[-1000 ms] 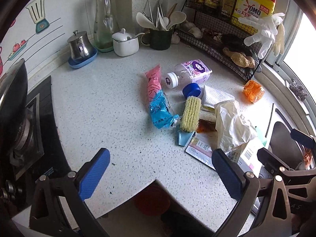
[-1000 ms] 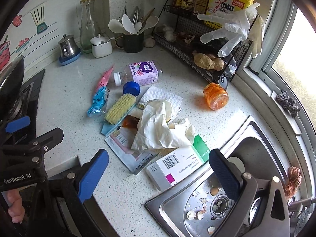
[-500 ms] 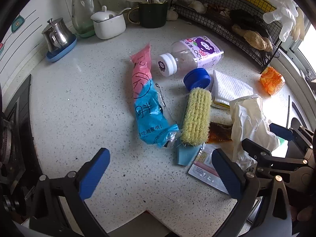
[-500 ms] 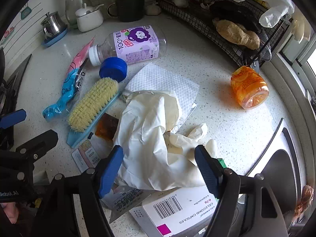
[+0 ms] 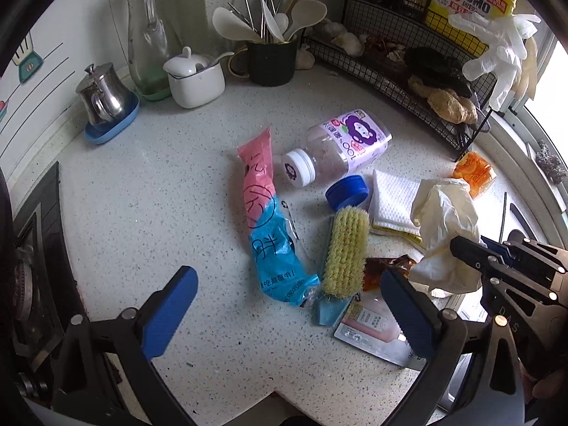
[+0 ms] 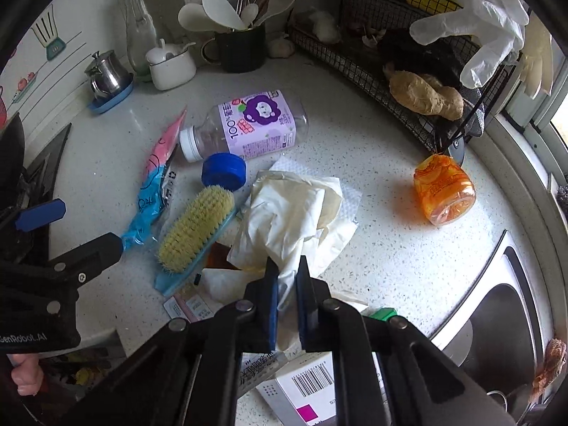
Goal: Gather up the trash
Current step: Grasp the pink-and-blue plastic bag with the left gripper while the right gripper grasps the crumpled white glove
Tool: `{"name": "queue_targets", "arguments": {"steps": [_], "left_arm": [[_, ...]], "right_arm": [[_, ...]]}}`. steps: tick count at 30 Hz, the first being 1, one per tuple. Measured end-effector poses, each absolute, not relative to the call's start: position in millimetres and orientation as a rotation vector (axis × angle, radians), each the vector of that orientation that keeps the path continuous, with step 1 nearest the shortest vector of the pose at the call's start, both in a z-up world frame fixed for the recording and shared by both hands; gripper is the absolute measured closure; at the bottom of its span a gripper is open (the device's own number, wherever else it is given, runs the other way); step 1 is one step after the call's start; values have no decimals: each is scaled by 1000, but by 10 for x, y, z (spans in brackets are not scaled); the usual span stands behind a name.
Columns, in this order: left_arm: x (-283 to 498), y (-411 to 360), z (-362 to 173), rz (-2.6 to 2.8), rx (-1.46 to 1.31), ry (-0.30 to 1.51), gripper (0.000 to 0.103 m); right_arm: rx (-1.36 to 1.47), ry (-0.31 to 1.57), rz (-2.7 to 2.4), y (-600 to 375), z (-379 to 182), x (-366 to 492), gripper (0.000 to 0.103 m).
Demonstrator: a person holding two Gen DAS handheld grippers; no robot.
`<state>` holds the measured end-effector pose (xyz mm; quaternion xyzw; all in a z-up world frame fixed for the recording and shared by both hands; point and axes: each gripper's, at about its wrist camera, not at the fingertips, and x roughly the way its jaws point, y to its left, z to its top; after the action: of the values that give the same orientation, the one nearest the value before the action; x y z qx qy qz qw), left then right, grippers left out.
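A crumpled cream glove (image 6: 291, 209) lies on the speckled counter (image 6: 372, 266) among the litter. My right gripper (image 6: 287, 266) is closing its jaws on the glove's near edge, and a fold is pinched between the pads. In the left wrist view the same glove (image 5: 443, 220) hangs at the right gripper's tip (image 5: 465, 248). My left gripper (image 5: 284, 294) stands open above bare counter, just short of a pink and blue wrapper (image 5: 266, 213) and a yellow brush (image 5: 346, 252). A plastic bottle (image 5: 340, 145), blue cap (image 5: 348, 191), foil sachet (image 5: 369, 323) and white box (image 6: 312, 383) lie nearby.
An orange jar (image 6: 443, 188) lies on its side near the sink (image 6: 497, 319). A wire rack (image 5: 390, 67) lines the back right. A utensil cup (image 5: 271, 56), white pot (image 5: 195, 78) and steel jug (image 5: 103, 96) stand along the wall. The stove (image 5: 32, 248) is at left.
The right gripper's jaws went from wide open to closed on the glove. Both grippers moved forward, closer to the litter.
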<state>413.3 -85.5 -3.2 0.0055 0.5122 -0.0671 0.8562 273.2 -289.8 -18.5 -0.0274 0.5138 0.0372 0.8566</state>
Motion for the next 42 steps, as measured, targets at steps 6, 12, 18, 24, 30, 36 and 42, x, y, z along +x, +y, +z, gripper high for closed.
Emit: {"name": "queue_targets", "arguments": {"steps": [6,12,18,24,30,36,42], "left_arm": [[4434,-798,-152,-145,38,1102,1],[4745,-691,-461,-132,35,1157,1],[5049,-637,-770,-116,45,1214,1],[5153,-647,-926,-94,62,1222,31],[5053,-633,-845,-93,54,1212,83],[4716,-503,-596,-115,4,1176,90],[4180,-303,-267,-126,-44,1132,91]], "right_arm": [[-37,1053,58,-2858,-147,2902,95],[-23,1070,64,-2769,-289,3195,95],[-6,1088,87,-2653,-423,3424,95],[-2,1081,81,-2659,-439,3466,95],[8,1070,91,-2651,-367,3435,96],[6,1016,141,-2577,-156,3179,97],[-14,957,158,-2385,102,2878,97]]}}
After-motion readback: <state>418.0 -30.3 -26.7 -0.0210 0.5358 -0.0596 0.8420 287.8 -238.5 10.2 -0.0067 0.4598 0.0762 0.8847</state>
